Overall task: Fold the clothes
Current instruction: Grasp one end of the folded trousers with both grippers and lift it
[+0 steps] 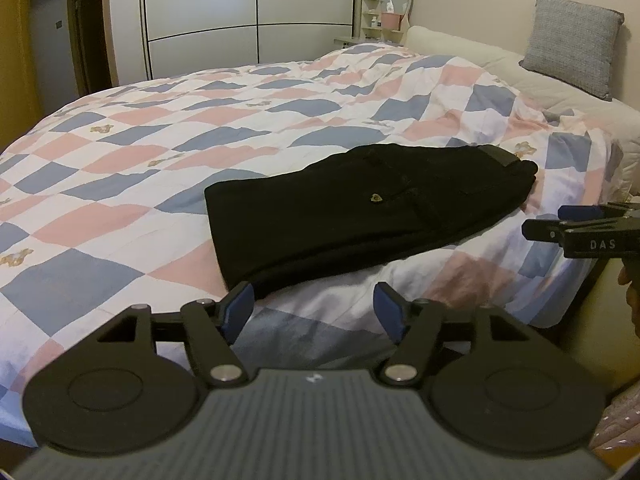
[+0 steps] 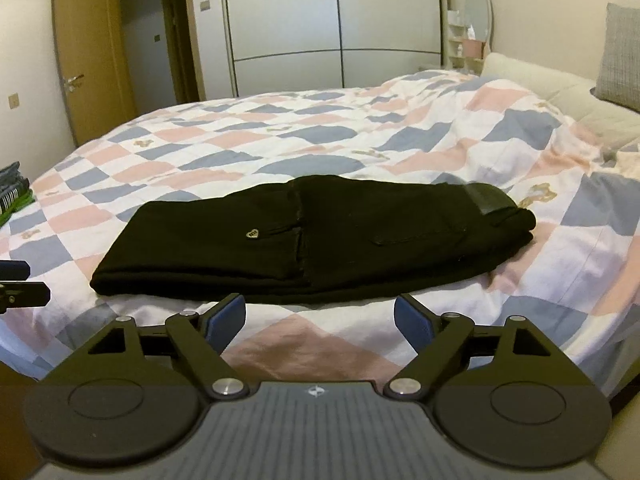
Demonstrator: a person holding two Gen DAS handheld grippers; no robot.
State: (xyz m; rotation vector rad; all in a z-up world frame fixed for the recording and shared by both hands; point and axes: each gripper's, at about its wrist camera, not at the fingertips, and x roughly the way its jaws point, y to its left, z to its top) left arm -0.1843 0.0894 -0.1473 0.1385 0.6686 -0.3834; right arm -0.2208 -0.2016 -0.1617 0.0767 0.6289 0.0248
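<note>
Black trousers (image 1: 360,208) lie folded on the checked quilt (image 1: 160,128) near the bed's front edge, a small gold emblem on top. My left gripper (image 1: 314,304) stands open just short of their near left corner, nothing between its blue pads. In the right wrist view the same trousers (image 2: 312,236) stretch across the middle, and my right gripper (image 2: 320,320) is open just in front of their near edge, empty. The right gripper also shows at the right edge of the left wrist view, and the left gripper's fingertips (image 2: 16,284) at the left edge of the right wrist view.
A grey cushion (image 1: 572,44) leans on the cream headboard (image 1: 460,48) at the right. White wardrobe doors (image 2: 336,28) and a wooden door (image 2: 92,60) stand behind the bed. A small stack of folded clothes (image 2: 12,196) sits at the far left. A hand (image 1: 632,296) holds the right gripper.
</note>
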